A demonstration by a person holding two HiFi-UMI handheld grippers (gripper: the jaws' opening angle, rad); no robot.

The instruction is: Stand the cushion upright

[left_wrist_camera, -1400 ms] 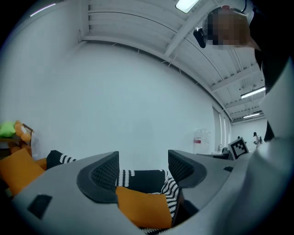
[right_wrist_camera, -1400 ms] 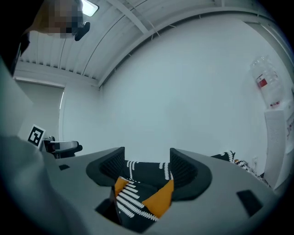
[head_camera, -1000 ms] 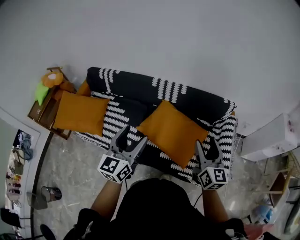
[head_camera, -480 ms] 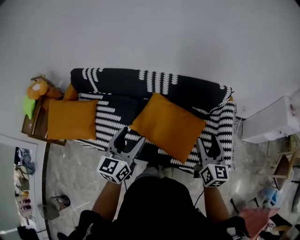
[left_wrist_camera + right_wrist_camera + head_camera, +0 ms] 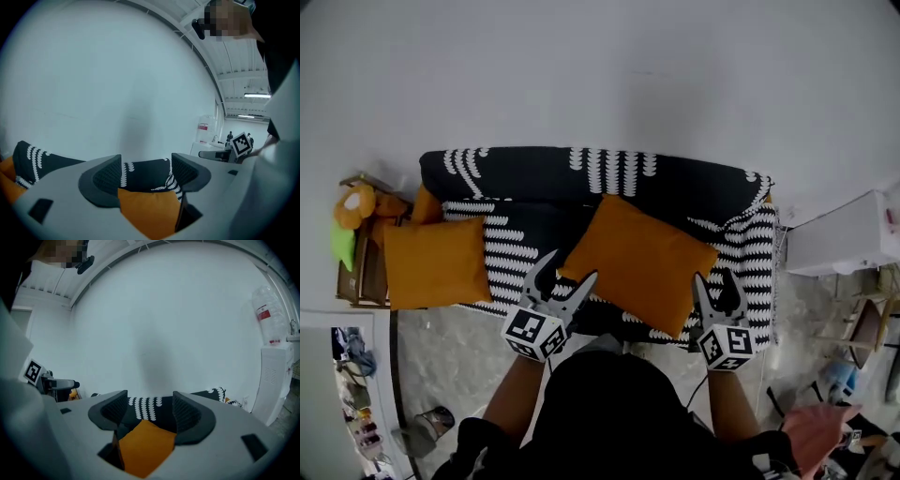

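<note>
Two orange cushions are on a sofa [image 5: 609, 173] with a black-and-white patterned cover, set against a pale wall. The cushion [image 5: 642, 262] in question lies on the seat right of centre. It is turned at an angle, with its broad face upward and one corner toward the backrest, so it is not standing. Whether that far corner leans on the backrest is not clear from the head view. The second cushion [image 5: 436, 262] lies flat at the sofa's left end, well apart from the first.

The left gripper [image 5: 567, 272] is held at the cushion's near left corner with its jaws apart. Its own view shows the orange fabric beyond and below the pads, with nothing clamped. The right gripper [image 5: 715, 281] is held at the cushion's near right edge, jaws likewise apart and gripping nothing. Contact between either gripper and the fabric cannot be confirmed.

A small wooden table [image 5: 358, 272] with an orange soft toy [image 5: 352, 204] stands beside the sofa's left end. A white cabinet [image 5: 848, 248] stands to the right of the sofa.
</note>
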